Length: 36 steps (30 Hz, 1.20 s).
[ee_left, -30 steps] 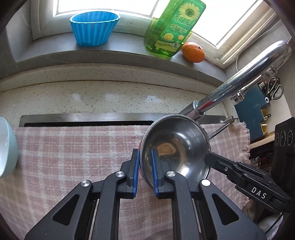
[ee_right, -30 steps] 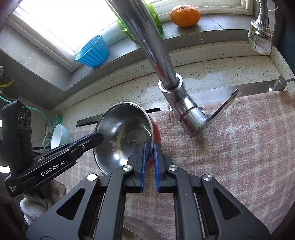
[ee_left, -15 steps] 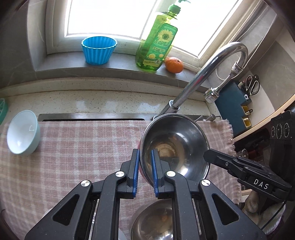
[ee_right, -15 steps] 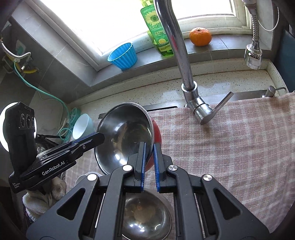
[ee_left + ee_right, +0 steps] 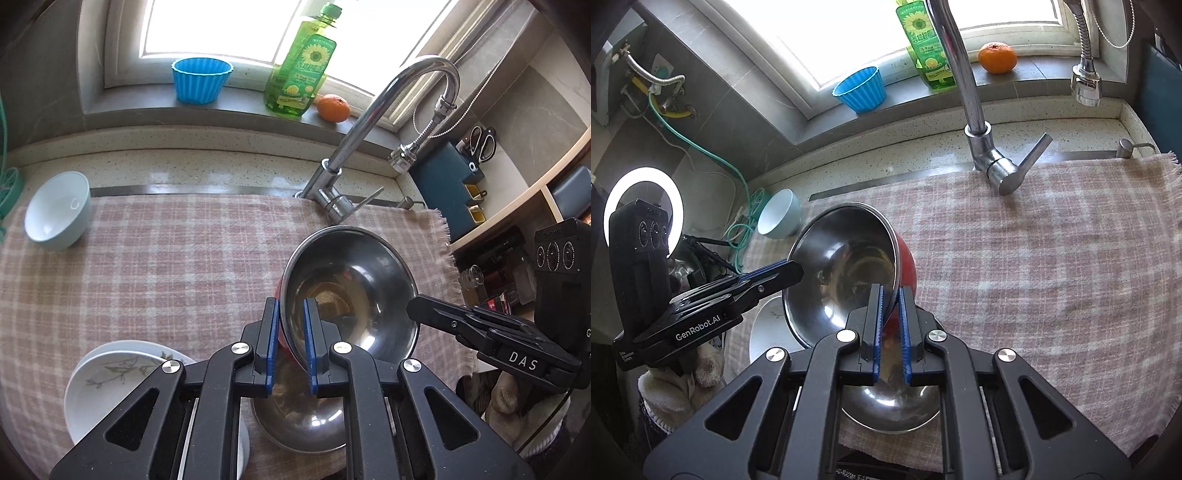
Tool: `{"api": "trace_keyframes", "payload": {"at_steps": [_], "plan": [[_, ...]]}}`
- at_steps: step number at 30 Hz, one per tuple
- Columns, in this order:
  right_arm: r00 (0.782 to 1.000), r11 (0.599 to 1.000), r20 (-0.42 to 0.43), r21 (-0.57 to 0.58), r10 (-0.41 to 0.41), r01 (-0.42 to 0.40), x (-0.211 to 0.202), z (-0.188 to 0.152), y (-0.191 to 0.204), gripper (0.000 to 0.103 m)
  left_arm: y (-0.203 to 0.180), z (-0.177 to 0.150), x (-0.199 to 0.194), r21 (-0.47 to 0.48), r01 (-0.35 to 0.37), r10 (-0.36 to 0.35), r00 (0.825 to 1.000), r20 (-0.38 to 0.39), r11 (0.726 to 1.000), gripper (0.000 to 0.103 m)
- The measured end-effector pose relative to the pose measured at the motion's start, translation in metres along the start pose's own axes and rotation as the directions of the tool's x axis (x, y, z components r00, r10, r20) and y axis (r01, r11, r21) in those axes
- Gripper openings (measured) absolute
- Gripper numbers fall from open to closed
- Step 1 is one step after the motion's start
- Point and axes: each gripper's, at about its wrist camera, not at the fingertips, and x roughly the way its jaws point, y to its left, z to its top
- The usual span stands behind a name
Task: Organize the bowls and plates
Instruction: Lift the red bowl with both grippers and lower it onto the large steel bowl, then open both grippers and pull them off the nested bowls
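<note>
The left gripper (image 5: pixel 289 345) and the right gripper (image 5: pixel 891 334) each have their fingers clamped on opposite rims of one steel bowl (image 5: pixel 351 291), red outside, held tilted above a second steel bowl (image 5: pixel 303 413) at the counter's near edge, likely for nesting. Plates (image 5: pixel 110 380) sit beside it; a pale bowl (image 5: pixel 57 210) waits at the far-left corner.

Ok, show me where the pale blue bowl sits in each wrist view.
Left wrist: the pale blue bowl lies tipped at the far left edge of the checked cloth.
Right wrist: the pale blue bowl is left of centre, beyond the held steel bowl.
Shared landmark: the orange on the sill.
</note>
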Motion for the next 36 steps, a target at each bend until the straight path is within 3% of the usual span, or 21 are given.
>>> {"api": "trace_keyframes", "payload": {"at_steps": [16,36], "plan": [[0.996,0.998,-0.075,0.025,-0.055,0.058,0.021,-0.050,-0.016,0.009,0.000,-0.048,0.021,-0.002,-0.012,0.012,0.996,-0.090,1.000,0.011],[0.982,0.991,-0.139,-0.012,-0.131,0.130,0.044,-0.065,-0.017,0.009,-0.003,-0.063,0.039,0.046,-0.065,0.070,0.988,-0.140,0.997,0.011]]}}
